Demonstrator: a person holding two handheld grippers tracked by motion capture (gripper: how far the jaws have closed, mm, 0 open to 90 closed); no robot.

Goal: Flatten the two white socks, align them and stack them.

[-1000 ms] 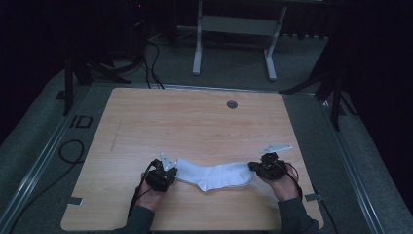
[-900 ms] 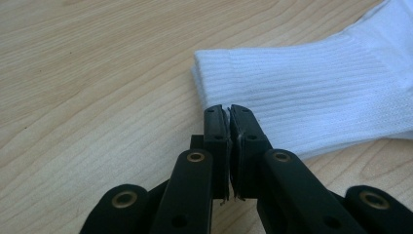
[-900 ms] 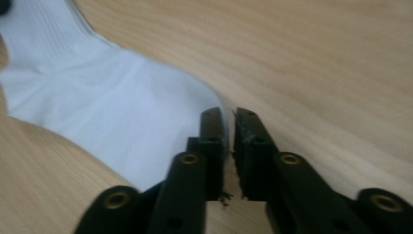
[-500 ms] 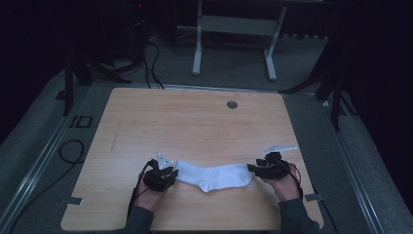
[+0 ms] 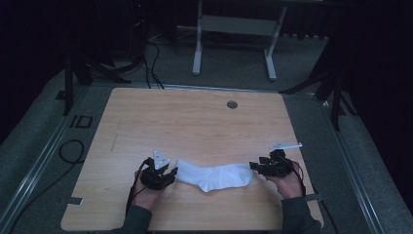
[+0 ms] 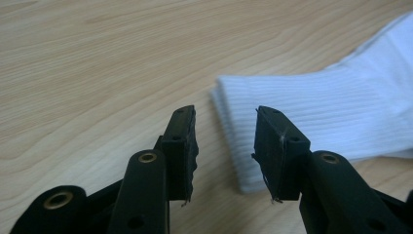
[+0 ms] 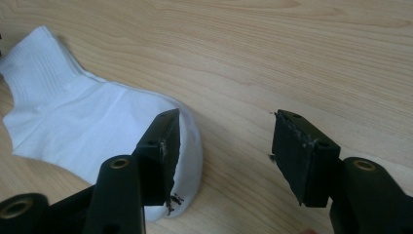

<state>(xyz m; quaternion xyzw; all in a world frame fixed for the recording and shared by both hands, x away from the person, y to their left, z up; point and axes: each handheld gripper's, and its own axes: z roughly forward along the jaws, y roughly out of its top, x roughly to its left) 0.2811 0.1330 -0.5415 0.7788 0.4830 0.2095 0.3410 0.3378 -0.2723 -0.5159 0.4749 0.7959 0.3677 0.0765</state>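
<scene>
One white sock [image 5: 214,176] lies flat near the front edge of the wooden worktop [image 5: 195,126], its ribbed cuff toward the left tool [image 5: 168,174] and its toe toward the right tool [image 5: 254,166]; in the left gripper view [image 6: 311,117] the picture's right edge cuts the sock off, and in the right gripper view [image 7: 83,126] the near jaw hides part of the toe; both of the person's forearms are cut off by the bottom of the high view; the room behind the worktop is too dark to make out; letters reading "ID" [image 5: 81,121] mark the floor at the left; the left tool [image 6: 225,146] has just been opening and stands released, the cuff's edge below the gap, unpressed; the right tool [image 7: 225,156] has likewise been opening, released, with bare wood between its jaws; two tools, one sock, one round grommet [image 5: 232,104] in the worktop.
</scene>
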